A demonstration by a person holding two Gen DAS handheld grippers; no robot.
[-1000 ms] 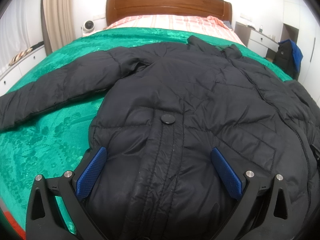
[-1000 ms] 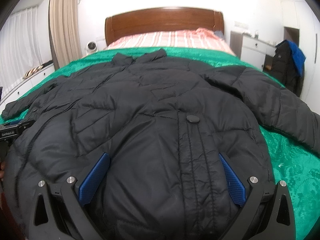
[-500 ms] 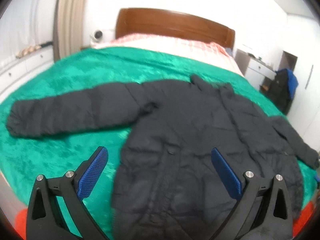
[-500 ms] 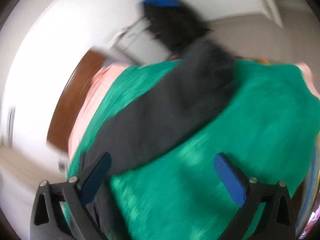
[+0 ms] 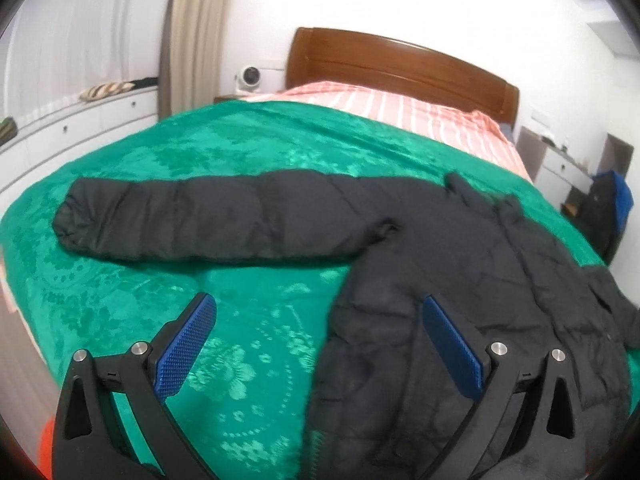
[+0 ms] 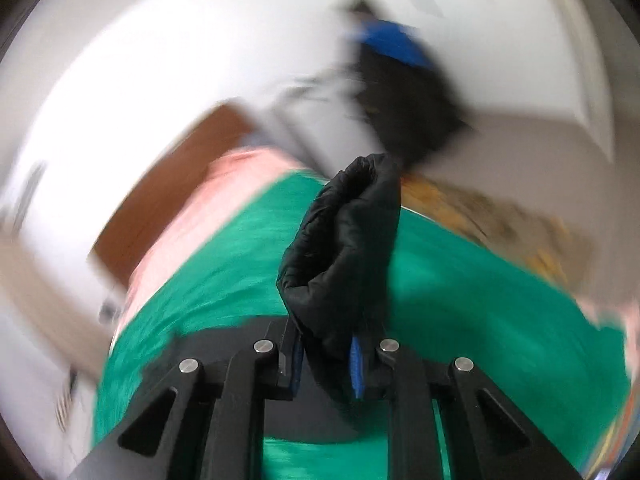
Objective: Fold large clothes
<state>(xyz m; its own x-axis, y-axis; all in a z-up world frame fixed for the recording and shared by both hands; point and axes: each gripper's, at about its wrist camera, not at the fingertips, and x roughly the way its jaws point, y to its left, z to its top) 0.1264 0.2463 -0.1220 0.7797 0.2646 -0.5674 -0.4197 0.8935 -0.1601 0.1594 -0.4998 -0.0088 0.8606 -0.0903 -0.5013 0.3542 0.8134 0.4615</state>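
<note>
A black puffer jacket (image 5: 460, 280) lies flat on the green bedspread (image 5: 240, 152), its left sleeve (image 5: 208, 220) stretched out to the left. My left gripper (image 5: 320, 344) is open and empty, hovering above the jacket's lower left edge. In the right wrist view my right gripper (image 6: 326, 360) is shut on the cuff end of the jacket's other sleeve (image 6: 344, 248), which sticks up between the blue pads. The view behind it is blurred.
A wooden headboard (image 5: 400, 64) and striped pink bedding (image 5: 400, 108) are at the far end. White drawers (image 5: 80, 120) run along the left wall. A chair with dark and blue clothes (image 5: 608, 208) stands right of the bed.
My left gripper has risen and swung left, showing the left sleeve. My right gripper has swung to the right sleeve and shut on its cuff.
</note>
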